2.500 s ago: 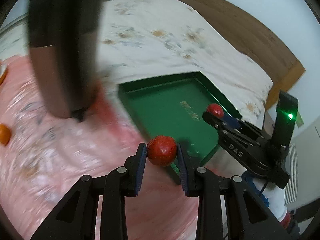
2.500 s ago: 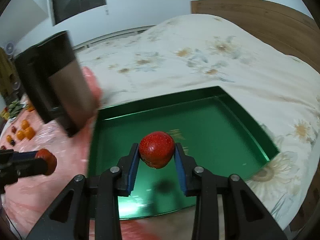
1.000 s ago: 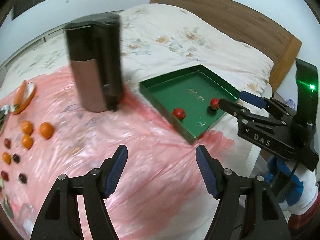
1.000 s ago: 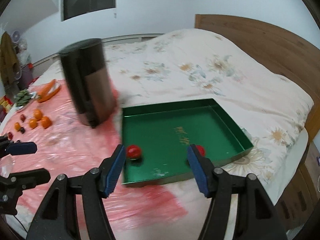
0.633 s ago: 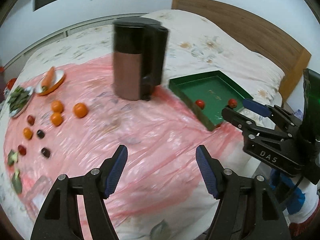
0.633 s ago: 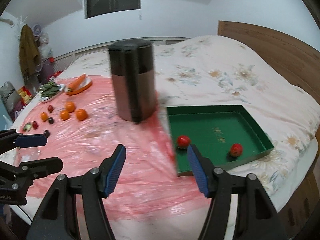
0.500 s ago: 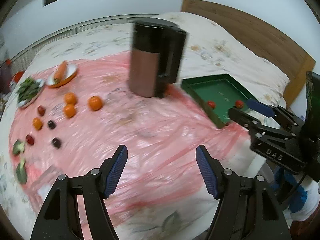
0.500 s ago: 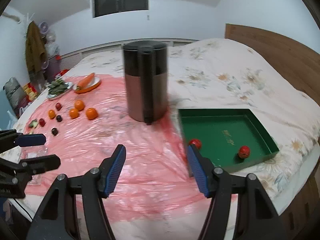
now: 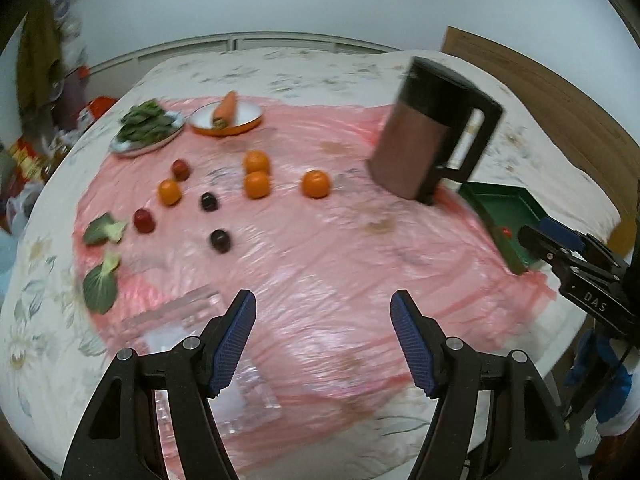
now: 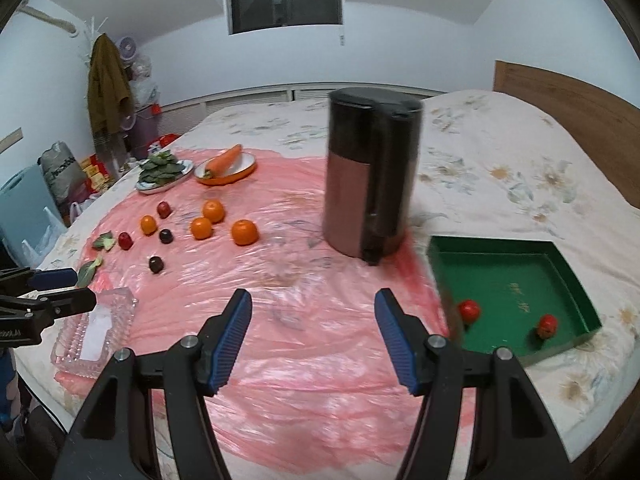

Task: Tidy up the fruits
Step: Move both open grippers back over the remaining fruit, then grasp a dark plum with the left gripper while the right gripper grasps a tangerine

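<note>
Left wrist view
Left gripper (image 9: 323,312): jaws stand well apart with nothing between the blue pads; it hangs over bare pink plastic sheet (image 9: 320,248) spread on the bed (image 9: 304,64).
Fruit ahead: three oranges (image 9: 316,184) lie in a loose group up and ahead of the gripper, a fourth smaller orange (image 9: 169,192) further left; all well apart from the fingertips.
Dark and red fruit: two dark plums (image 9: 220,240) and two red fruits (image 9: 144,220) lie ahead to the left, the near plum closest to the gripper yet clear of it.
Green tray (image 9: 505,210): far right, past the kettle (image 9: 434,128); one red fruit shows in it near its front wall.
Right gripper (image 9: 548,240): enters from the right edge, its tips before the tray's near corner.
Glass dish (image 9: 208,344): clear, just left of and partly behind the left finger.

Right wrist view
Right gripper (image 10: 314,322): jaws wide open, empty, above the pink sheet.
Green tray (image 10: 568,276): to the right of the gripper, holding two red fruits (image 10: 469,310), one by the left wall, one near the front right corner.
Loose fruit: oranges (image 10: 244,232), plums and red fruits lie far ahead to the left, well apart from the gripper.
Plates: a carrot plate (image 10: 226,168) and a plate of greens (image 10: 162,174) at the sheet's far edge.
Left gripper (image 10: 76,290): at the left edge, open, over the glass dish (image 10: 96,328).
</note>
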Demonstrator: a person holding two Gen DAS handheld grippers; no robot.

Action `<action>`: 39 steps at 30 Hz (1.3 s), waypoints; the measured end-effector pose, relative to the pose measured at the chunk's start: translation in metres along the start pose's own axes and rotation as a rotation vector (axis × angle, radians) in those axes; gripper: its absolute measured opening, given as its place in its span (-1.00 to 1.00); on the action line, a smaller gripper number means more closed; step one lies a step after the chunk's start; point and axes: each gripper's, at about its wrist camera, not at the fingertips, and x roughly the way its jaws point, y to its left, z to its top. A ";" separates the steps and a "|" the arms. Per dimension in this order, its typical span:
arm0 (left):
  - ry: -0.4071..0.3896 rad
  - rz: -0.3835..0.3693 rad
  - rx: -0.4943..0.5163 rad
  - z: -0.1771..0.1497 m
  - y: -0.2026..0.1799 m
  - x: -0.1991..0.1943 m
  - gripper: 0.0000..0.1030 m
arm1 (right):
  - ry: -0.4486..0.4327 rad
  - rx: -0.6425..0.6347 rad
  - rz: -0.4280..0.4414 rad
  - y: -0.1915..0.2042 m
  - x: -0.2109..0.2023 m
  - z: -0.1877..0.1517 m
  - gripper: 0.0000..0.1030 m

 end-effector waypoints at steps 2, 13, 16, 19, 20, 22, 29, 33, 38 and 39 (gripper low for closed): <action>0.008 0.009 -0.027 -0.004 0.014 0.004 0.24 | 0.011 -0.011 0.019 0.008 0.010 0.000 0.76; 0.055 0.092 -0.158 -0.007 0.081 0.039 0.24 | 0.083 -0.058 0.131 0.051 0.081 0.006 0.76; 0.066 0.103 -0.174 -0.001 0.090 0.051 0.24 | 0.096 -0.068 0.158 0.058 0.098 0.011 0.76; 0.083 0.095 -0.203 0.005 0.098 0.068 0.24 | 0.106 -0.088 0.179 0.064 0.115 0.017 0.76; 0.086 0.094 -0.205 0.009 0.099 0.075 0.24 | 0.109 -0.096 0.186 0.065 0.123 0.021 0.76; 0.084 0.089 -0.202 0.017 0.100 0.084 0.23 | 0.110 -0.104 0.198 0.065 0.134 0.027 0.76; 0.109 0.047 -0.135 0.045 0.101 0.120 -0.11 | 0.126 -0.137 0.238 0.066 0.177 0.049 0.76; 0.154 0.029 -0.024 0.055 0.100 0.138 -0.21 | 0.138 -0.146 0.248 0.064 0.200 0.058 0.76; 0.189 0.038 0.049 0.060 0.105 0.153 -0.34 | 0.165 -0.169 0.259 0.067 0.229 0.065 0.74; 0.193 0.041 0.055 0.061 0.106 0.155 -0.35 | 0.169 -0.172 0.260 0.068 0.232 0.065 0.73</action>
